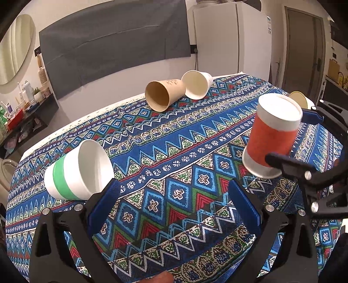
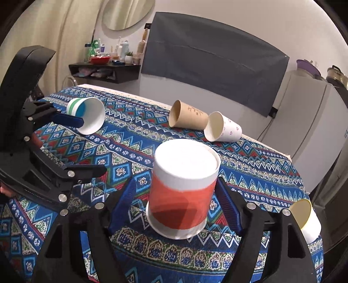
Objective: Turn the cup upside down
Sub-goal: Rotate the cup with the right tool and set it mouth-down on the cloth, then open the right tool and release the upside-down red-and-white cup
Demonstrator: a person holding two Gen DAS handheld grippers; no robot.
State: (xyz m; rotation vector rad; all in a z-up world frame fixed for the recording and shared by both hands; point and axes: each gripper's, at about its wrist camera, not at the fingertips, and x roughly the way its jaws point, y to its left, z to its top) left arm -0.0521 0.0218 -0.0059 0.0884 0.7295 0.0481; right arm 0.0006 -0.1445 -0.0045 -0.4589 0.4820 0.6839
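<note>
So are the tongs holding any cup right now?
Nothing looks held. The left tongs are open over the tablecloth. The right tongs sit open around the upside-down orange cup, with a gap beside one finger.

Lived-in home, small flat by the look of it. White fridge [image 1: 230,37] against the far wall, interior door [image 1: 304,50] with handle beside it. Oval wall mirror [image 2: 128,13] above a dark floating shelf [image 2: 104,69] crowded with bottles, a red bowl, a small potted plant. Grey cloth [image 2: 208,58] pinned over the wall. Tabletop [image 1: 174,139] dressed in a blue patterned cloth with lace edging. Pot and purple item on top of the fridge in the right wrist view
</note>
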